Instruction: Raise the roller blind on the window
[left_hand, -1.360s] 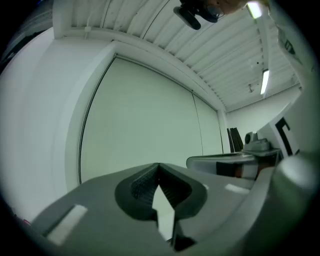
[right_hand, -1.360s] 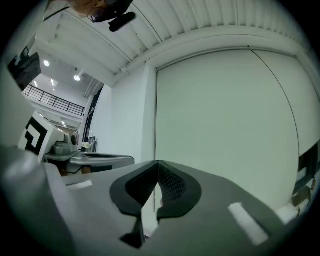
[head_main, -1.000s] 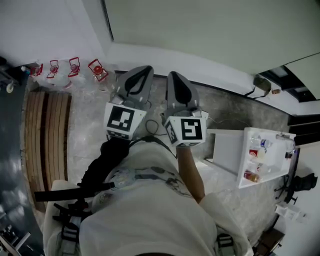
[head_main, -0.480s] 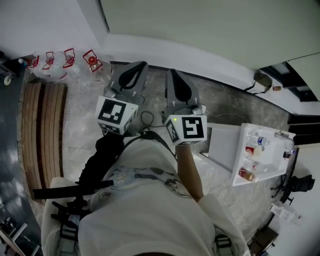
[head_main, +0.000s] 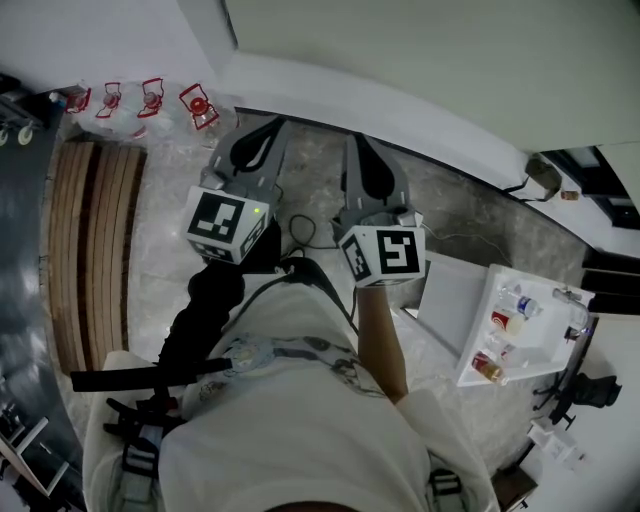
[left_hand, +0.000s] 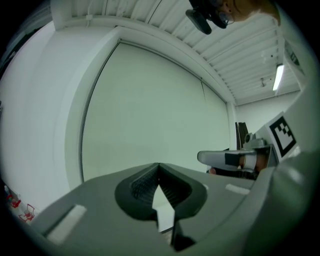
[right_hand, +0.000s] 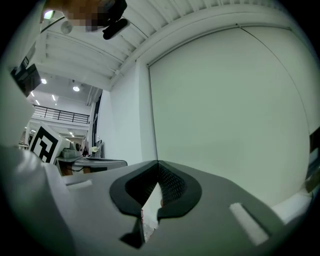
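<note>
The roller blind (head_main: 430, 50) is a pale green sheet that covers the window, and it fills the left gripper view (left_hand: 150, 110) and the right gripper view (right_hand: 225, 110). Both grippers are held side by side, pointing level at the blind, short of it and above the floor. My left gripper (head_main: 266, 124) is shut with its tips (left_hand: 159, 165) meeting on nothing. My right gripper (head_main: 358, 140) is likewise shut and empty (right_hand: 158, 163). Each gripper shows in the other's view, the right (left_hand: 227, 157) and the left (right_hand: 95, 162).
A white sill (head_main: 400, 110) runs below the blind. Red-capped bottles (head_main: 150, 100) stand at the far left by a slatted wooden bench (head_main: 95, 250). A white tray table (head_main: 560, 345) with small bottles is at the right. A cable (head_main: 300, 235) lies on the floor.
Both grippers have sunk a little in front of the blind and drifted slightly apart. Their jaws have stayed shut.
</note>
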